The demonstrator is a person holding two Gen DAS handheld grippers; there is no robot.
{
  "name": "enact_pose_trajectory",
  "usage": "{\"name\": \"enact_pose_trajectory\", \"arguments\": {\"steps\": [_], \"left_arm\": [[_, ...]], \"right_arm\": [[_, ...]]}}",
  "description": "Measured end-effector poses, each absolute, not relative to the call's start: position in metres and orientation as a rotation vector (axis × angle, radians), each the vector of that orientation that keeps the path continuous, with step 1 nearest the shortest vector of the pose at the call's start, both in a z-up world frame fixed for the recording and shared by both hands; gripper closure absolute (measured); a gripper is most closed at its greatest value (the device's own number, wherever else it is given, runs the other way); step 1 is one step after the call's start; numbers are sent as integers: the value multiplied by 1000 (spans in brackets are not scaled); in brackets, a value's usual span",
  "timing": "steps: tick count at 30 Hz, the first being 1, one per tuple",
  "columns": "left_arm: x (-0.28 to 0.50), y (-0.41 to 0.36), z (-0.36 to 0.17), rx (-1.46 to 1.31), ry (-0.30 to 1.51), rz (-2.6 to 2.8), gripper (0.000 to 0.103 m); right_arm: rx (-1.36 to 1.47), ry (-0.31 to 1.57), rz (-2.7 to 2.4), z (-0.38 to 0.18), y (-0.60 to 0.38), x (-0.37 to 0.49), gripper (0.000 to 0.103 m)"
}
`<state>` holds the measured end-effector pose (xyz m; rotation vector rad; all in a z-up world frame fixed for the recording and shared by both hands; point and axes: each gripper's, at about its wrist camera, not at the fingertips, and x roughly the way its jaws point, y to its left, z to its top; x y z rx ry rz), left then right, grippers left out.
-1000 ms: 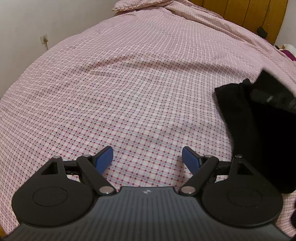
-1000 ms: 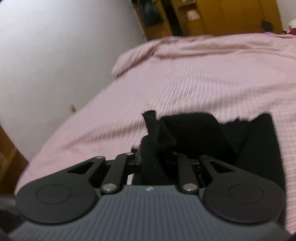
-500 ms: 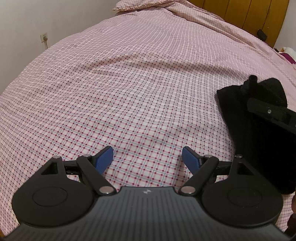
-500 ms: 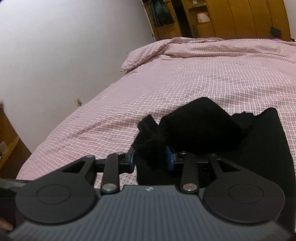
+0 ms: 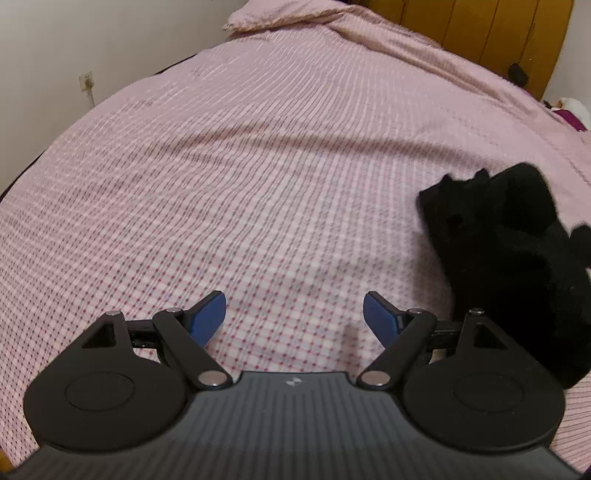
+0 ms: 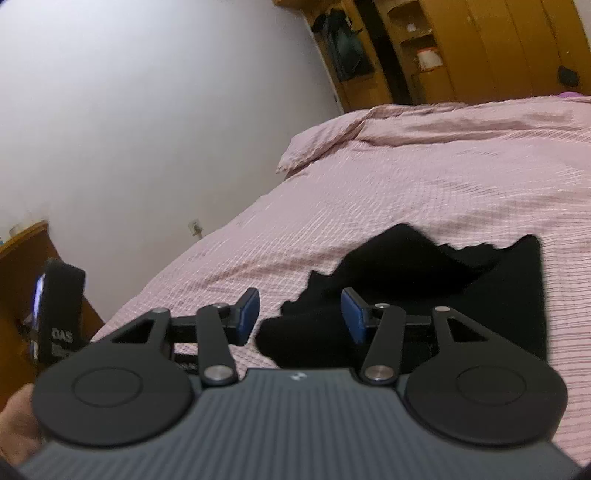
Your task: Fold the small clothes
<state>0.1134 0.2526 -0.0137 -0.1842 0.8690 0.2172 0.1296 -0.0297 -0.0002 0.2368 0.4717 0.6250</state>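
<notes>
A small black garment [image 5: 506, 258] lies bunched on the pink checked bedspread [image 5: 258, 184], at the right of the left wrist view. My left gripper [image 5: 294, 317] hovers open over bare bedspread to the garment's left, nothing between its blue pads. In the right wrist view the same black garment [image 6: 424, 280] lies just beyond my right gripper [image 6: 299, 317]. Its jaws are opening; a loose fold of the cloth shows in the gap, but the pads do not press on it.
A white wall with a socket [image 5: 86, 79] runs along the bed's left side. A wooden headboard [image 5: 480, 33] and pillow end lie far ahead. In the right wrist view, a wooden cabinet [image 6: 461, 48], the other gripper's body [image 6: 61, 314] and a hand [image 6: 18, 424] at left.
My right gripper let go of the black garment, its jaws spreading, and drew back and up. The cloth dropped onto the bed. The left gripper stayed put.
</notes>
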Motion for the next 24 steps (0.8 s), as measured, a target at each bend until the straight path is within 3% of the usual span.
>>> {"name": "enact_pose_trajectory", "arguments": {"steps": [10,24], "left_arm": [[139,194,22,-130,769,33,18],[229,115,-1,-12,720,-114,18]], "right_arm": [[274,458,295,-32,-111,140,50],[331,528,309,-69,-125,149,49]]}}
